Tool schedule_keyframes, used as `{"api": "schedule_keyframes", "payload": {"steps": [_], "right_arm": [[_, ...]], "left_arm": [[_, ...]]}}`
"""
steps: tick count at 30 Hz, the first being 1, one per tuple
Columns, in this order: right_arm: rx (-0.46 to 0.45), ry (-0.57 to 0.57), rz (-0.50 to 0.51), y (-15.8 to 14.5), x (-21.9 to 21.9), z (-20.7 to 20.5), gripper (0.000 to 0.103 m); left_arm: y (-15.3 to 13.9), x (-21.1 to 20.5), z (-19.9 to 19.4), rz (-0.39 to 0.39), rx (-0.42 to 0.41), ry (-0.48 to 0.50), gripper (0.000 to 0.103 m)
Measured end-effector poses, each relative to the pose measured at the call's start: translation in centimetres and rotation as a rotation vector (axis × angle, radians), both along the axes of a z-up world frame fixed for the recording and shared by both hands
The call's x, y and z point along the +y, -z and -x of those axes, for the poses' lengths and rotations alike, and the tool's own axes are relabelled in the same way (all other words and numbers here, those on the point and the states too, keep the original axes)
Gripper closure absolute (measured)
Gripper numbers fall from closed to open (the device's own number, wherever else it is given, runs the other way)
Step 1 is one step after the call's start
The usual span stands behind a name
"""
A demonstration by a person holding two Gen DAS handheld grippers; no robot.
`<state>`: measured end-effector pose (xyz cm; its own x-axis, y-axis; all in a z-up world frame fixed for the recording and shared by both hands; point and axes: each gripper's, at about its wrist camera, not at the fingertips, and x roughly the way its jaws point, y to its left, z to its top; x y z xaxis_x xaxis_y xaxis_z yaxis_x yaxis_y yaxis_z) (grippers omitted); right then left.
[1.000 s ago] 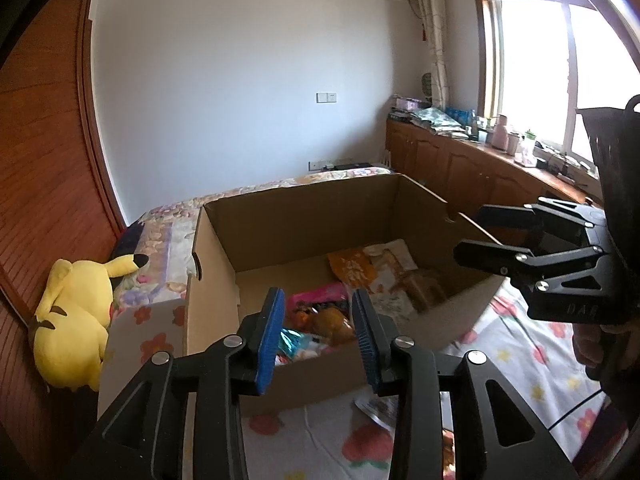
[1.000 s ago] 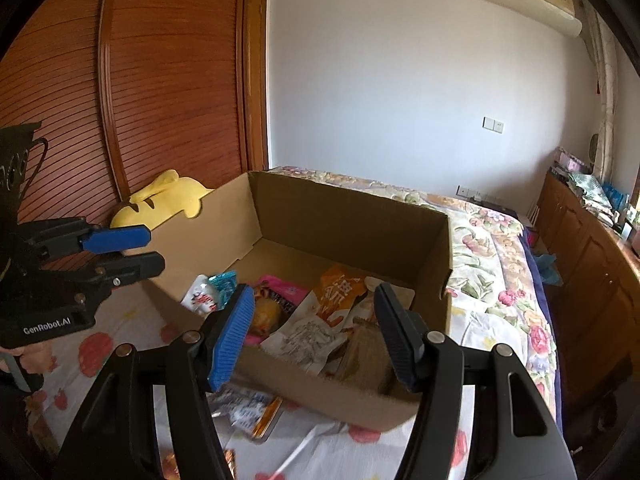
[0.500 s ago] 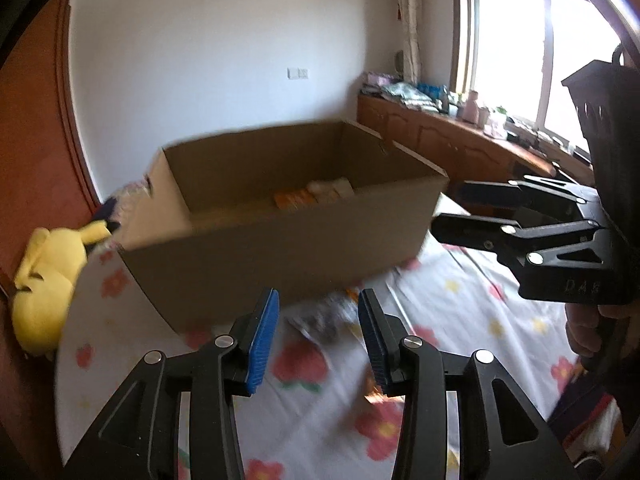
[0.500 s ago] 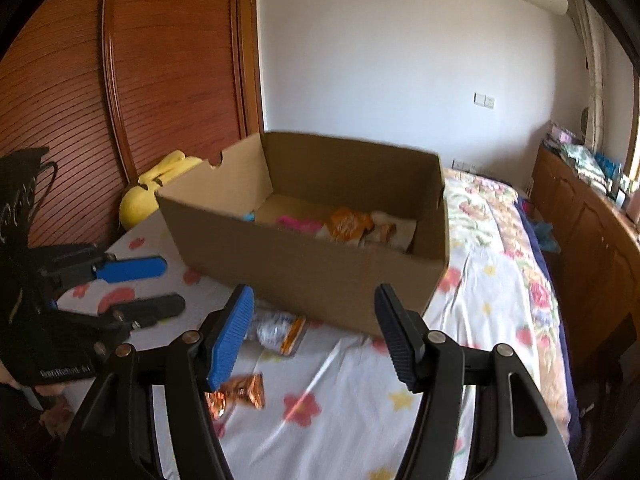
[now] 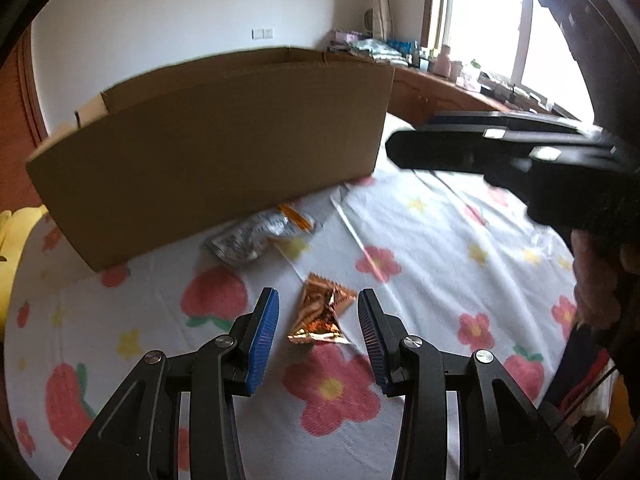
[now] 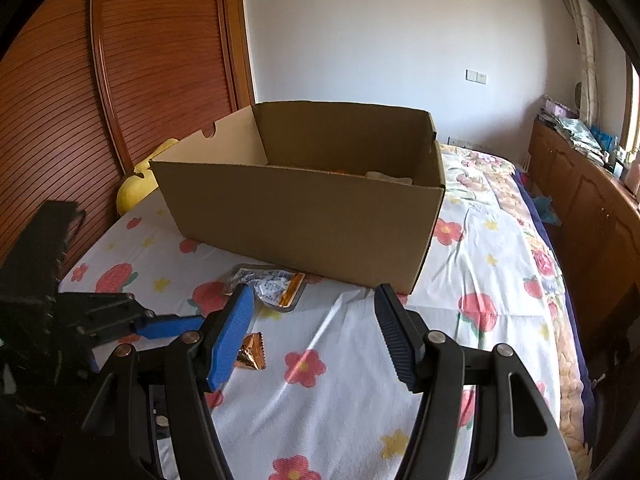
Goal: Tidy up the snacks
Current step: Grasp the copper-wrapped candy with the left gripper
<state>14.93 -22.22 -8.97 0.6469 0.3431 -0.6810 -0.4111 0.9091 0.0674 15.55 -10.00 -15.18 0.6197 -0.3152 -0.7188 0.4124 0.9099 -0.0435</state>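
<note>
Left gripper (image 5: pixel 318 338): jaws apart, empty, lower centre, straddling a crinkled copper foil snack packet (image 5: pixel 322 314).
Right gripper (image 6: pixel 316 334): wide open, empty.
Silver-orange pouch (image 6: pixel 270 286): touching brown cardboard box (image 6: pixel 304 216), mid-frame.

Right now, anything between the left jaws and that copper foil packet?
Nothing visible. The copper foil packet lies flat on the floral sheet, framed by the open left gripper. The silver packet sits farther off, by the box.

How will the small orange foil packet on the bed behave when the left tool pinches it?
The orange foil packet looks crumpled and thin: probably light and floppy. Its shiny foil may slip between the pads.
</note>
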Motion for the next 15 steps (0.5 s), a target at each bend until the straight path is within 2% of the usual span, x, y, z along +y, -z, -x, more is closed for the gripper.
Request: {"api": "schedule_keyframes", "payload": {"steps": [12, 13, 15], "right_arm": [[0.045, -0.005, 0.000, 1.9, 0.4, -0.5, 0.039], [0.048, -0.005, -0.001, 2.0, 0.5, -0.6, 0.039], [0.051, -0.006, 0.000, 2.1, 0.5, -0.6, 0.039]], "left_arm": [[1.7, -0.6, -1.4, -0.004, 0.061, -0.012, 0.060], [1.8, -0.7, -1.4, -0.007, 0.061, -0.017, 0.062], [1.9, -0.7, -1.6, -0.019, 0.059, -0.032, 0.073]]}}
